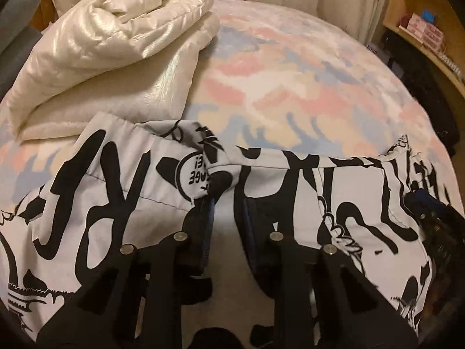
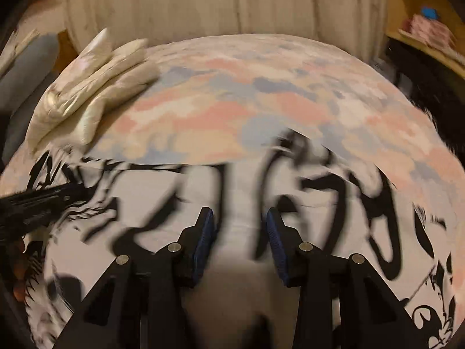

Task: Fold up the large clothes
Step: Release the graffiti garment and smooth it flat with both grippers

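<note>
A bed (image 1: 290,87) fills most of both views, spread with a cover patterned in soft patches of pink, pale blue, cream and white. Behind it hang light, cream-coloured curtains (image 2: 218,3) in broad vertical folds. On the bed's far left corner lies a glossy cream quilted bundle (image 1: 110,37), folded over on itself. To the right stands a wooden shelf unit (image 1: 421,20) in a light yellowish wood, holding pink boxes (image 1: 427,29) and something small and bright blue; dark items sit in the shadow below it. At the far left edge a grey-blue shape (image 1: 17,14) shows, too cut off to identify. The light is warm and dim
</note>
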Tool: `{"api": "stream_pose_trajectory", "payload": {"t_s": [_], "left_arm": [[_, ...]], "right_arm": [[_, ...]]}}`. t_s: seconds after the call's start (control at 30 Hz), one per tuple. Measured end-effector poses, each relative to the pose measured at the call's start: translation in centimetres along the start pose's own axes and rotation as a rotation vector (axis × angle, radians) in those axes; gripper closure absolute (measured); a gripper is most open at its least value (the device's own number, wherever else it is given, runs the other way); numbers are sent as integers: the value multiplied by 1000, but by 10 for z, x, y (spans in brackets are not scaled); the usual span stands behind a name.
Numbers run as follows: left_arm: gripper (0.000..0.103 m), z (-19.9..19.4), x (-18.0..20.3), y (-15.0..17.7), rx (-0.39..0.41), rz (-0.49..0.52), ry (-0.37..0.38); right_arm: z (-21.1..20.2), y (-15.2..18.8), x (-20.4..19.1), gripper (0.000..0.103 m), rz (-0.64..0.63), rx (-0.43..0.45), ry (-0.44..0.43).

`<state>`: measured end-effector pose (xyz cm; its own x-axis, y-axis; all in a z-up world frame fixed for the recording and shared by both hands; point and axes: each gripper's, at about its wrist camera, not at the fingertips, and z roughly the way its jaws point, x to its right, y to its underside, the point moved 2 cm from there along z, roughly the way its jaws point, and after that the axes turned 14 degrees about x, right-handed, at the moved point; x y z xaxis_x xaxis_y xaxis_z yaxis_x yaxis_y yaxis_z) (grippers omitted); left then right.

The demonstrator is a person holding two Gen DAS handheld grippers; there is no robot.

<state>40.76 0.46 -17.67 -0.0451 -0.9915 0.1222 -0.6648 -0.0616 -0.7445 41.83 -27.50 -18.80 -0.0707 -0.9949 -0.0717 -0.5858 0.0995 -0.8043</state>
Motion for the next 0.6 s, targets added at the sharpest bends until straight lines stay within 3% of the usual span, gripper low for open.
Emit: {"api": "stream_pose_trajectory", "payload": {"t_s": [0.1,0.27,0.4,0.6], "left_arm": [[84,1,-2,1,1,-5,-2],[83,-10,2,4,1,-3,-15],[77,-30,3,5,8,-14,-25],[76,-71,10,10,36,-55,14]], "right_arm": [[-2,2,23,65,32,-9,82],[-7,1,45,63,125,-18,67],[-21,-2,36,63,100,0,74],[-71,0,12,63,93,30,48]]}}
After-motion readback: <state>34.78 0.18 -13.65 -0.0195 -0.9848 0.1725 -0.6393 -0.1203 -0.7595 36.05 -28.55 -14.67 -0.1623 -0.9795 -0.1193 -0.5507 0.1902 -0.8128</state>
